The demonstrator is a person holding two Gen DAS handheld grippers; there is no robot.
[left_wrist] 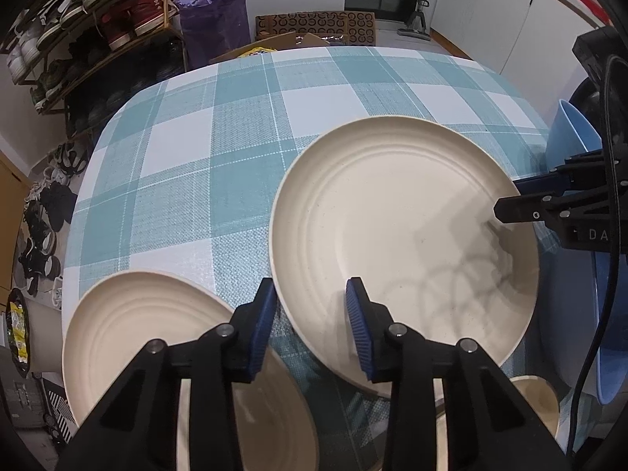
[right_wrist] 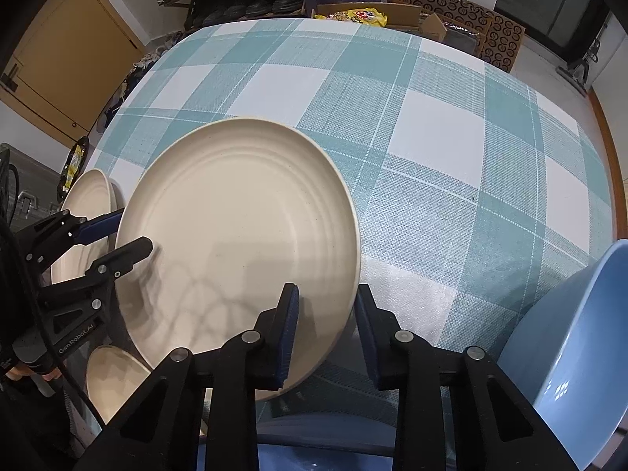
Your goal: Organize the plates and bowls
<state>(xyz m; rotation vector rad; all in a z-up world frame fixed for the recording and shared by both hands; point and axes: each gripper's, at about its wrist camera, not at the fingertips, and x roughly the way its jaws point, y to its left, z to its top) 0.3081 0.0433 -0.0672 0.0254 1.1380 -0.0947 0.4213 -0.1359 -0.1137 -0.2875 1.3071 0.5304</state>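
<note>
Left wrist view: left claw, right claw straddle big plate rim (whether either actually pinches, cannot tell); weak hold could drop it onto small plate.

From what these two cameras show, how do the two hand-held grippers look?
Both grippers, left and right, are black angular plastic with silver rivets. Their fingers carry ribbed blue pads. A black cable hangs from the right one. White lettering on the left reads GenRobot.AI.
</note>
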